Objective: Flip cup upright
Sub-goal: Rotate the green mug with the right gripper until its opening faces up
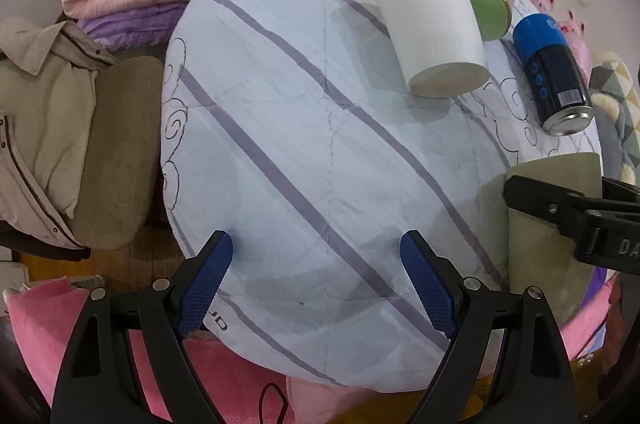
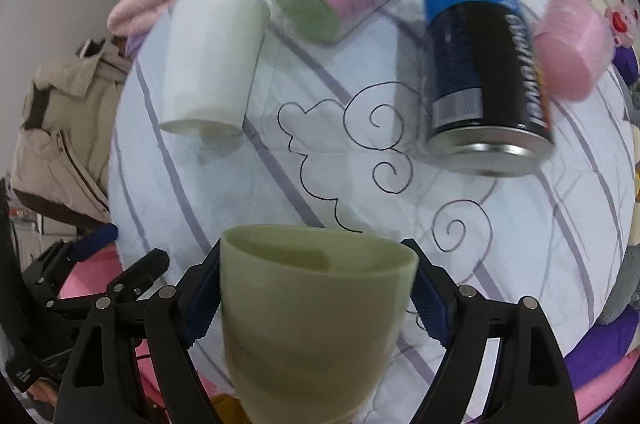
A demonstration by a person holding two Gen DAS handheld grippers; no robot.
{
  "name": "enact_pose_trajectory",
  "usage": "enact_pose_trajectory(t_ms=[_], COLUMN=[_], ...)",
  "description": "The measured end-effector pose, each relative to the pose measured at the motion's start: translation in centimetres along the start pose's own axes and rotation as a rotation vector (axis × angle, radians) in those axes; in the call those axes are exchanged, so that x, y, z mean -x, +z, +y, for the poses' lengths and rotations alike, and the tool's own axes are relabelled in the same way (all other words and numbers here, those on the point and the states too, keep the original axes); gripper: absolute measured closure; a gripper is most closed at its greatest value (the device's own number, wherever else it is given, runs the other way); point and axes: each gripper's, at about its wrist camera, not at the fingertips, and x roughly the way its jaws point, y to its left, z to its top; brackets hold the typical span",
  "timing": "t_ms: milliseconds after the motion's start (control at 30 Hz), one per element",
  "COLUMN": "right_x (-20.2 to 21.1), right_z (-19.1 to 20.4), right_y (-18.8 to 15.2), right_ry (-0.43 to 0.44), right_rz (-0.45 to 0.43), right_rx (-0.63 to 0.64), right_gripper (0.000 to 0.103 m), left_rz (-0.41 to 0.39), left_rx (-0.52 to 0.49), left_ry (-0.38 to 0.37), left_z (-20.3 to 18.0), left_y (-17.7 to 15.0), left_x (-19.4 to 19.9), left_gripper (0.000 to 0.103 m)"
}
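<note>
Fingers (image 2: pixel 430 304) of the right gripper (image 2: pixel 316 288) clamp the green cup (image 2: pixel 316 312) near the bedspread (image 1: pixel 320 143) edge, mid-flip, setting-down likely next; left gripper (image 1: pixel 316 280) gapes empty.

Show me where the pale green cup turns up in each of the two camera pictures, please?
Left wrist view: the pale green cup sits at the right edge, held by the right hand-held gripper reaching in from the side.
Right wrist view: the cup fills the bottom centre, clamped between the blue pads, mouth facing up and away.
Shared landmark: the white paper cup lying on the striped quilt.
</note>
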Motion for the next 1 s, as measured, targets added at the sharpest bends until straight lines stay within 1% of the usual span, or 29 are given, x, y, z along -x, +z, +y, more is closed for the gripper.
enact_pose_trajectory(t_ms=[100, 233, 467, 567, 900, 1000], right_x=[-0.5, -0.3, 1.0, 2.0, 6.2, 6.6], right_z=[0.2, 0.2, -0.1, -0.2, -1.1, -0.9], right_y=[0.1, 0.0, -0.6, -0.9, -1.2, -1.1], right_ry=[-0.02, -0.019, -0.022, -0.029, -0.071, -0.081], right_rz=[0.006, 0.001, -0.017, -0.049, -0.203, -0.215], right_rx=[0.01, 0.012, 0.019, 0.029, 0.068, 0.083], right_gripper=[0.021, 0.021, 0.021, 0.021, 0.022, 0.022], left_rz=[0.0, -0.006, -0.032, -0.047, -0.099, -0.101], left_rx=[-0.005, -0.004, -0.007, -0.003, 0.002, 0.003], left_ry=[0.003, 0.001, 0.002, 0.01, 0.01, 0.008], left_z=[-0.1, -0.4, -0.9, -1.1, -1.4, -1.7], left_y=[0.1, 0.2, 0.5, 0.7, 1.2, 0.9], left_x=[0.0, 0.0, 0.9, 1.5, 3.1, 3.4], left_gripper=[0.015, 0.015, 0.015, 0.015, 0.015, 0.015])
